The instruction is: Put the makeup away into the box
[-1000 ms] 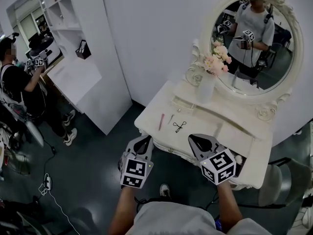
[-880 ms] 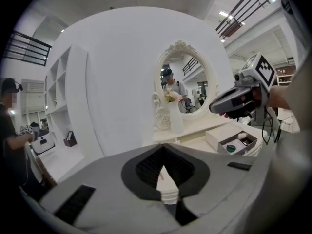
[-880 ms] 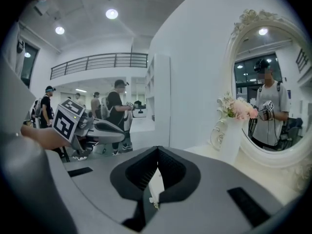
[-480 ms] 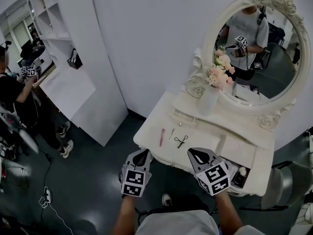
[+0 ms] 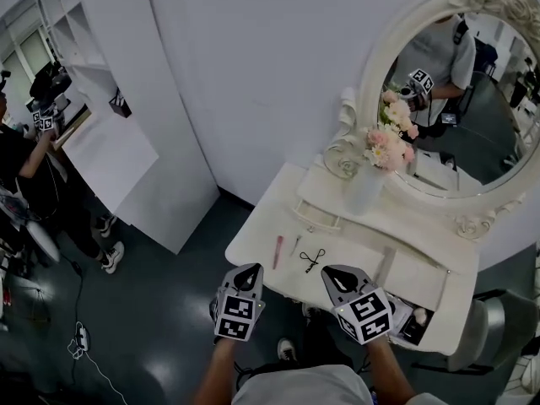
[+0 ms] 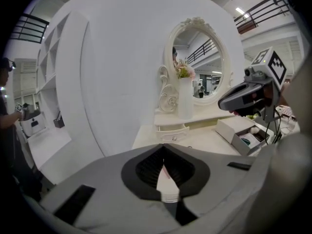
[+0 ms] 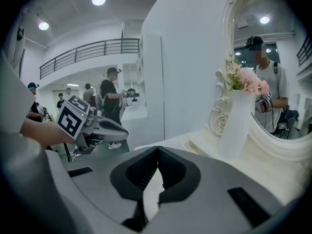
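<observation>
On white vanity: mirror, vase, box; dark floor; left gripper, right gripper fingers closed.

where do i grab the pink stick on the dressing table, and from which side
Probably mid-length, from above, jaws across it: the pink stick is thin, lies flat on the dressing table and sits clear of the black tool beside it.
</observation>
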Demonstrator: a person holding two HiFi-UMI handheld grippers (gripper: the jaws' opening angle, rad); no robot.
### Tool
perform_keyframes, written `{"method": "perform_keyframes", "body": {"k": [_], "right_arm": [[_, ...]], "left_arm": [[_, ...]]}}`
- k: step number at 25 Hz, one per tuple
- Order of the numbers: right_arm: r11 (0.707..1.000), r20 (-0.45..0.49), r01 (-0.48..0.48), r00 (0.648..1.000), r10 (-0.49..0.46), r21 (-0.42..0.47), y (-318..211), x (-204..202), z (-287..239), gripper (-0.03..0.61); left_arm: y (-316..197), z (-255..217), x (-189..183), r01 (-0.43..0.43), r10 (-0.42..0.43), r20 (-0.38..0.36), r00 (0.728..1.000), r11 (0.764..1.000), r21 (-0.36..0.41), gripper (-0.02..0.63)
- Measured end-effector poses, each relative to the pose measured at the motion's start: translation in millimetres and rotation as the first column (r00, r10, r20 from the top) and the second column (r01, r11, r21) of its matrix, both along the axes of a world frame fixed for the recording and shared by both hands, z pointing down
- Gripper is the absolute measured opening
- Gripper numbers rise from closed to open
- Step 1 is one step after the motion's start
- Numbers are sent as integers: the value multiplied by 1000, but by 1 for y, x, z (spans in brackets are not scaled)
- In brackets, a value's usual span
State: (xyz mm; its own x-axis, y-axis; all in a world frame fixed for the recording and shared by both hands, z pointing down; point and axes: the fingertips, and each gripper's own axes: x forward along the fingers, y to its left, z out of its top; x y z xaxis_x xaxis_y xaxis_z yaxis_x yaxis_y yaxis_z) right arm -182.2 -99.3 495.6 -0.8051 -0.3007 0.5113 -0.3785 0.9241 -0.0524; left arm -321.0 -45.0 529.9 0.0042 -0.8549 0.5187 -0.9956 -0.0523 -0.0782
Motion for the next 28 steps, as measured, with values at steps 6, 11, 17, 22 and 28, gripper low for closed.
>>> {"method": "perform_keyframes", "body": {"k": [6,11,17,22,28], "right_arm": [[999,-33,-22,999,21,-36,-33,-5,21,0],[998,-53,-31,998,28,-60,-57,-11,38,0],[996,-80,-11,997,4,-93,-76,-20,57,0],[992,-113,18,993,-33,-125,-84,-28,78,0],[986,-137,38,989,-60,-161,-87,-31,94,0]], "left_arm": [[-30,27,-9,17,-17,-15,1000,998,-53,28],[-52,52,-11,21,-24,-32,999,995,-97,28],[-65,86,-20,60,-71,-56,996,983,-173,29],[-76,115,-19,69,-90,-80,993,970,-234,61],[-90,147,-13,64,-101,-108,989,951,-304,67]]}}
